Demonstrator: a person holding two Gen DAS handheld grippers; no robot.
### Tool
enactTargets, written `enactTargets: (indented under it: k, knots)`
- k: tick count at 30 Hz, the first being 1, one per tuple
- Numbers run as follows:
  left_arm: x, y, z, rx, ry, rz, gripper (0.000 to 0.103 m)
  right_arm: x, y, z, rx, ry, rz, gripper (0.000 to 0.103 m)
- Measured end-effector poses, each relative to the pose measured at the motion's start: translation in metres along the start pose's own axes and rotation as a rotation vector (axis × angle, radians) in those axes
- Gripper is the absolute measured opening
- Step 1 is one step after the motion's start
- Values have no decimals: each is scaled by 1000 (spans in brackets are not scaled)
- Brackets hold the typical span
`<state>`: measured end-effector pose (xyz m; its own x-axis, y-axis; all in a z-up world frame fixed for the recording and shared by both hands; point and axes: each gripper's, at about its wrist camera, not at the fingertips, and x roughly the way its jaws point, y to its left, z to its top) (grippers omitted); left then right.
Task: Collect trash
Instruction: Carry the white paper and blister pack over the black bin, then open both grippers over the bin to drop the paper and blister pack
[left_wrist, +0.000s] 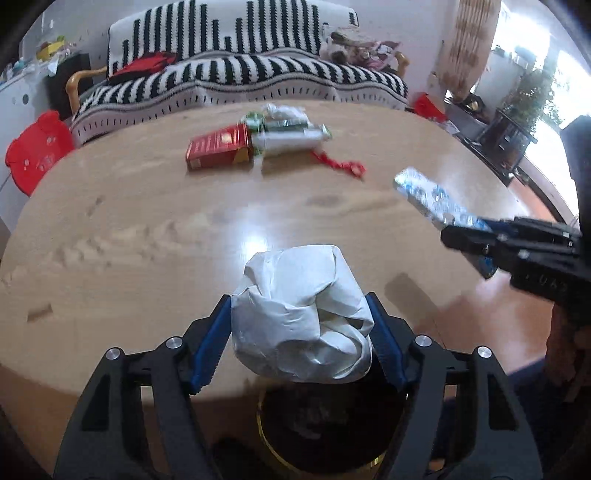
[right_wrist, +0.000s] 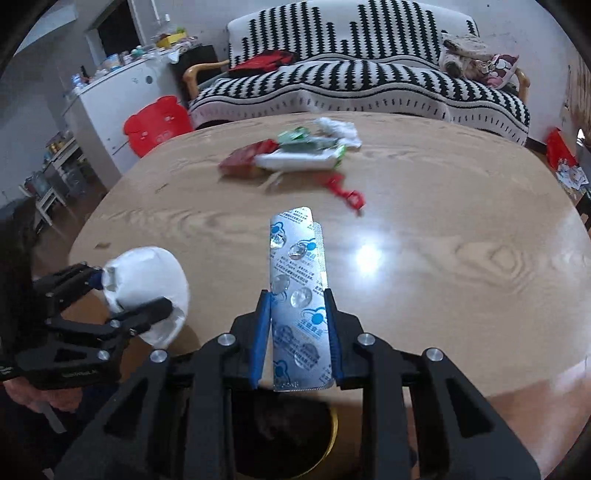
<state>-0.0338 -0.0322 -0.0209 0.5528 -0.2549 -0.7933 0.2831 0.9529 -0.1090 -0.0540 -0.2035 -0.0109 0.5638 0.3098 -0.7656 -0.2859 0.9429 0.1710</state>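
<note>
Crumpled white paper (left_wrist: 301, 317) sits clamped in the left tongs (left_wrist: 299, 332) at 6 o'clock, above a dark bin (left_wrist: 325, 432). Right tongs (right_wrist: 297, 332) pinch a silver blister pack (right_wrist: 301, 295). More trash (left_wrist: 255, 138) lies on the desk (left_wrist: 147, 221) at 12 o'clock.

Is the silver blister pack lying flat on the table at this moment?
No, the right tool holds the blister pack pinched between its blue pads, raised above the wooden table.
</note>
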Motion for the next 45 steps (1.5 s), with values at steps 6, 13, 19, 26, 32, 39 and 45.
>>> enactTargets:
  k: [6,13,19,26,32,39,45]
  knots:
    - [-14,-5,-46,19,46,-46,70,-17,18,-40,-6,25,53,28]
    - [-7,-31,-91,102,137,-100,70,-23,28,-89,21,89,110,28]
    - [14,-42,-101,130,229,-93,70,-4,31,-123,57,216,96,28]
    - [24,-44,-97,105,256,-102,70,10,16,-118,141,257,102,28]
    - [25,-45,-96,102,260,-106,71,10,14,-109,153,247,121,28]
    - [26,-42,-93,93,261,-102,71,12,18,-108,151,250,122,28]
    - [26,-42,-94,93,261,-103,72,12,16,-107,160,247,113,28]
